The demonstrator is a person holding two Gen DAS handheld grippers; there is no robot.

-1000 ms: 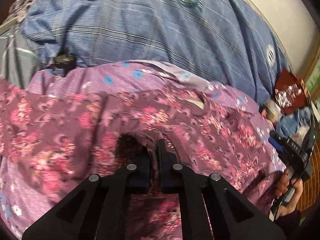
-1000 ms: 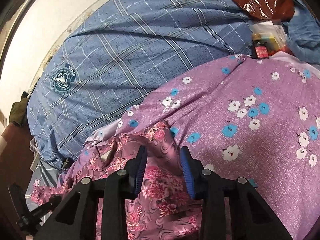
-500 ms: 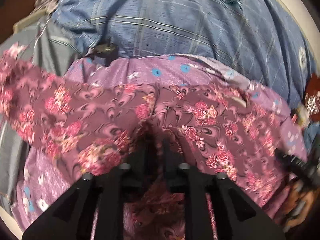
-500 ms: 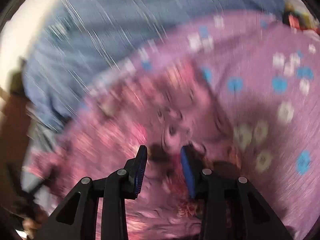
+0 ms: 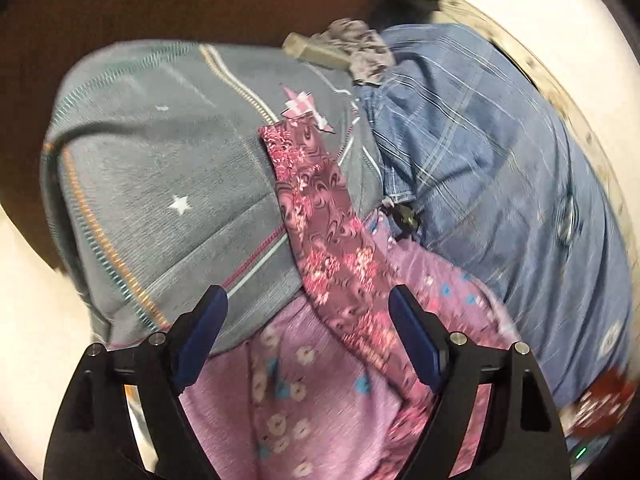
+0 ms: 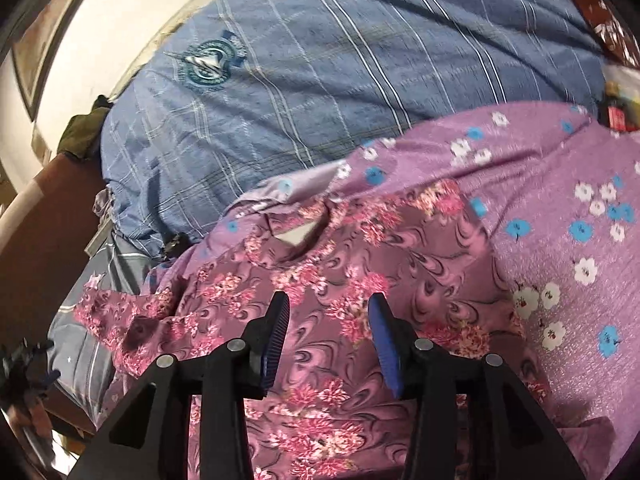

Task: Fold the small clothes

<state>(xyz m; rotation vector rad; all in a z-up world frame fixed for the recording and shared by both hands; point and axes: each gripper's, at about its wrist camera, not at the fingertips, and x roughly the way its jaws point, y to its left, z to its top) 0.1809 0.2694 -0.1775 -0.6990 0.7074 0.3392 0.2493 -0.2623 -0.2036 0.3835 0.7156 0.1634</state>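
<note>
Letting go of the maroon floral-print cloth garment (image 5: pixel 320 224), left gripper (image 5: pixel 308 334) jaws opening wide with its sleeve laid across the grey striped pillow (image 5: pixel 160 184), right gripper (image 6: pixel 329 336) opening, empty above the body spread on the bed — flattened, ready for folding.

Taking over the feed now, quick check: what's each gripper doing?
Left gripper: jaws opening, wide apart, holding nothing; floral garment lies loose between them.
Right gripper: jaws opening, nothing gripped, over the garment.
</note>
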